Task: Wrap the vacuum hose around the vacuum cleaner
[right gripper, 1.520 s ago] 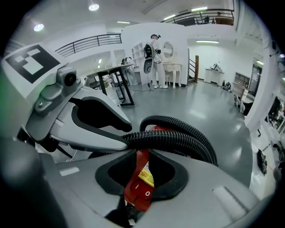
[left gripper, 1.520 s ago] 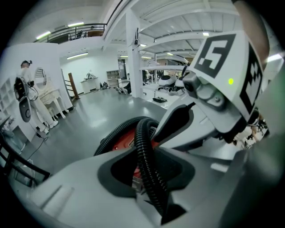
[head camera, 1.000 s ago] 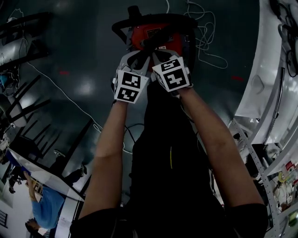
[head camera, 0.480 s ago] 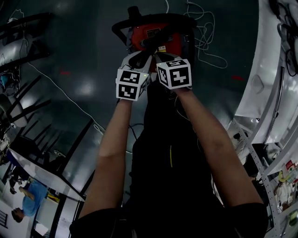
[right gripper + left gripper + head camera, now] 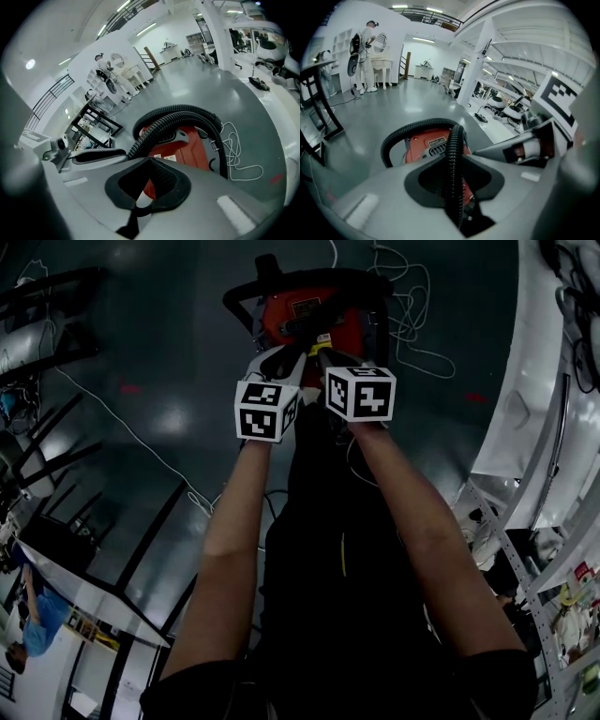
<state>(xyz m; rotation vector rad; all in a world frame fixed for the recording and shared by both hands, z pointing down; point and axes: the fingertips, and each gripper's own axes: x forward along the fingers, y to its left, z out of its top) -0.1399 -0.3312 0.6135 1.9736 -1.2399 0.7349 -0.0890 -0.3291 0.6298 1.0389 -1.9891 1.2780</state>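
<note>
Head view: a red vacuum cleaner (image 5: 314, 310) sits on the floor (image 5: 169, 352) at twelve o'clock, with the black hose (image 5: 246, 292) looped round it. Just below it are the left hand-held gripper (image 5: 279, 357) and the right hand-held gripper (image 5: 323, 354).
Left gripper view: the left hand-held gripper pinches the hose.
Right gripper view: the right hand-held gripper's jaws are pressed together, with the hose just beyond at twelve o'clock.

Your head view runs dim and underexposed, with pale glare patches on the glossy dark grey floor (image 5: 173, 418). Both gripper views are bright under white ceiling strip lights (image 5: 423, 40), bowed hard toward black corners, their nearest foreground soft and blurred.
</note>
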